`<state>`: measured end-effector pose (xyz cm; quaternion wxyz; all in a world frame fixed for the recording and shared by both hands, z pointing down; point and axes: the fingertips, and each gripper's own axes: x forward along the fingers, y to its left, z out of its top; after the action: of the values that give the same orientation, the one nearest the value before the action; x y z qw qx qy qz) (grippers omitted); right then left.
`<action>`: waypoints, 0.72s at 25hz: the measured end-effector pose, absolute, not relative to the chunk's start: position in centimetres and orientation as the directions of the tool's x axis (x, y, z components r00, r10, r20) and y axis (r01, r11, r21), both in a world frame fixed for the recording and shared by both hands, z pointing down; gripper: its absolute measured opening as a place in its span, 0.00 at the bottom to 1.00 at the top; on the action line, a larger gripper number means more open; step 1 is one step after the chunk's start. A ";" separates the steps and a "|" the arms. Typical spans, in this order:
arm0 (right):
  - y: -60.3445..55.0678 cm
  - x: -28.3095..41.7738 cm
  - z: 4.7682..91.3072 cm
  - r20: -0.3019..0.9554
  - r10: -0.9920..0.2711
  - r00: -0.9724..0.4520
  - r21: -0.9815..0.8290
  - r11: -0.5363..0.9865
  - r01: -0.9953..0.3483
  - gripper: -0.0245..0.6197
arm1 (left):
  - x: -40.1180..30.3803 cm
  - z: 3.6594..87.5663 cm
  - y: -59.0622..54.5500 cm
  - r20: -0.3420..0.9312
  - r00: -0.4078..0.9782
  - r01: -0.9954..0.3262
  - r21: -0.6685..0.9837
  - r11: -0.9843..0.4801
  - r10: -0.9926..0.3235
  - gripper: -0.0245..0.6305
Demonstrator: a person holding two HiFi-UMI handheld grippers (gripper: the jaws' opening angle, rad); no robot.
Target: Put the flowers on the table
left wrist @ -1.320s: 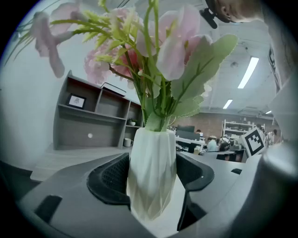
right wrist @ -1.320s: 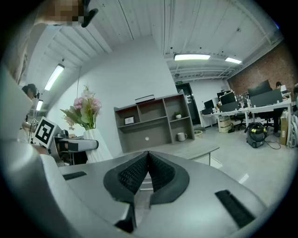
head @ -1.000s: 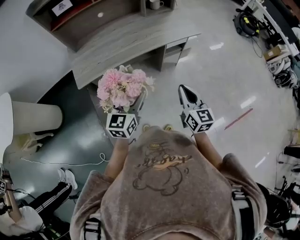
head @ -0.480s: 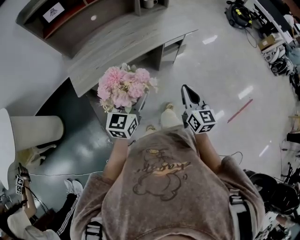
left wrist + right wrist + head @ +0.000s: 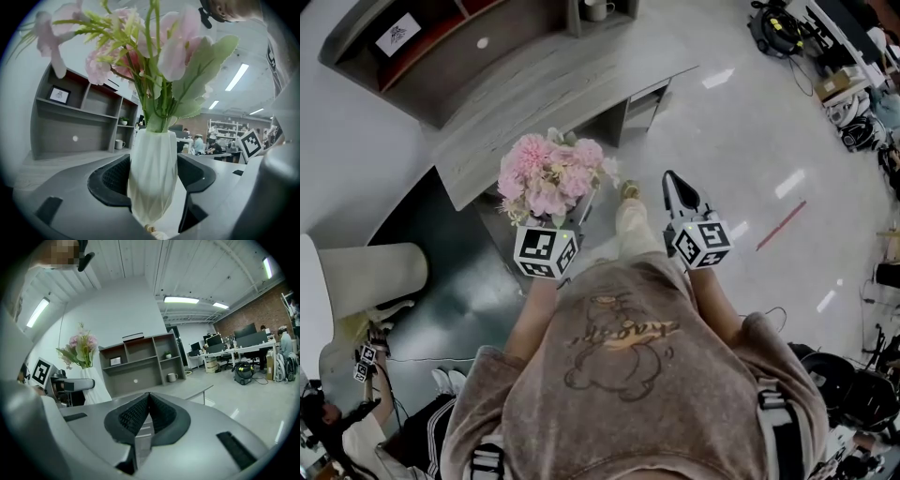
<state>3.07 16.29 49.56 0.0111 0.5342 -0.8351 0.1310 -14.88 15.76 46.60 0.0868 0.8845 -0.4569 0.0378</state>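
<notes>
Left gripper (image 5: 153, 176) is holding the flowers (image 5: 548, 178) off the table (image 5: 534, 94)
Its jaws are clamping the white vase (image 5: 152, 154) upright; the right gripper (image 5: 678, 192), at the vase's 3 o'clock, is hanging empty, jaws pressed together; the table is lying at 12 o'clock

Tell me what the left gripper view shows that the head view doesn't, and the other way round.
Only the left gripper view: the white vase pinched by the left gripper, and the ceiling lights. Only the head view: the red stripe on the floor and the marker cube on that gripper. Both: the pink flowers and the gray table.
</notes>
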 end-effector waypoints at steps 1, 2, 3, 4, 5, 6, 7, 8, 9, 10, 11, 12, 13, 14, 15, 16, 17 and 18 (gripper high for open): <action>15.4 2.9 49.6 0.157 -0.888 -0.432 -0.208 0.397 -0.894 0.03 | -14.8 46.6 15.0 0.146 0.580 -0.814 0.119 -0.568 -0.801 0.52; 14.4 2.8 49.6 0.155 -0.887 -0.435 -0.208 0.402 -0.892 0.03 | -14.9 46.7 14.2 0.146 0.581 -0.814 0.118 -0.569 -0.801 0.52; 13.4 2.5 49.7 0.152 -0.885 -0.440 -0.208 0.407 -0.889 0.03 | -14.9 46.8 13.2 0.145 0.581 -0.814 0.117 -0.569 -0.801 0.52; 12.2 2.2 49.8 0.149 -0.883 -0.444 -0.208 0.411 -0.887 0.03 | -15.0 47.0 12.1 0.145 0.581 -0.814 0.116 -0.570 -0.801 0.52; 11.0 2.0 49.9 0.145 -0.883 -0.447 -0.208 0.415 -0.886 0.03 | -15.2 47.2 10.9 0.144 0.582 -0.813 0.115 -0.570 -0.800 0.52; 9.7 1.9 50.0 0.142 -0.883 -0.448 -0.208 0.416 -0.885 0.03 | -15.2 47.3 9.6 0.144 0.582 -0.813 0.115 -0.570 -0.801 0.52; 8.4 1.9 50.0 0.140 -0.883 -0.448 -0.209 0.416 -0.885 0.03 | -15.2 47.3 8.4 0.144 0.581 -0.814 0.113 -0.570 -0.801 0.52; 7.1 2.1 49.9 0.139 -0.883 -0.449 -0.211 0.416 -0.884 0.03 | -15.1 47.2 7.2 0.145 0.580 -0.815 0.111 -0.569 -0.802 0.52; 5.9 2.4 49.7 0.138 -0.882 -0.450 -0.212 0.418 -0.883 0.03 | -14.9 47.0 6.1 0.146 0.577 -0.816 0.108 -0.567 -0.803 0.52; 4.8 2.7 49.4 0.138 -0.880 -0.454 -0.214 0.421 -0.882 0.03 | -14.6 46.6 5.0 0.146 0.575 -0.818 0.105 -0.565 -0.805 0.52; 3.5 3.0 49.2 0.139 -0.878 -0.458 -0.215 0.425 -0.879 0.03 | -14.3 46.2 3.8 0.146 0.572 -0.820 0.103 -0.563 -0.807 0.52; 2.2 3.3 49.0 0.142 -0.874 -0.464 -0.215 0.430 -0.877 0.03 | -13.9 45.9 2.5 0.146 0.570 -0.822 0.101 -0.561 -0.809 0.52; 0.8 3.5 48.8 0.146 -0.871 -0.470 -0.213 0.436 -0.874 0.03 | -13.6 45.6 1.0 0.145 0.567 -0.824 0.100 -0.558 -0.811 0.52; -0.6 3.7 48.7 0.151 -0.867 -0.475 -0.212 0.441 -0.872 0.03 | -13.3 45.3 -0.4 0.145 0.563 -0.826 0.099 -0.554 -0.814 0.52; -2.0 3.9 48.6 0.154 -0.863 -0.481 -0.211 0.446 -0.870 0.03 | -13.1 45.1 -1.7 0.145 0.559 -0.829 0.098 -0.550 -0.816 0.52; -3.1 4.1 48.5 0.157 -0.860 -0.485 -0.211 0.451 -0.867 0.03 | -12.9 44.9 -2.9 0.145 0.555 -0.832 0.097 -0.546 -0.819 0.52; -4.0 4.4 48.3 0.158 -0.858 -0.489 -0.211 0.455 -0.865 0.03 | -12.6 44.7 -3.8 0.144 0.551 -0.834 0.096 -0.543 -0.822 0.52; -4.9 4.6 48.0 0.157 -0.855 -0.493 -0.211 0.459 -0.863 0.03 | -12.4 44.4 -4.7 0.144 0.547 -0.837 0.095 -0.539 -0.824 0.52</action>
<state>4.64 -4.91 48.03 0.0144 0.5031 -0.8540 0.1320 -12.36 -4.71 44.43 0.0762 0.8763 -0.4740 0.0407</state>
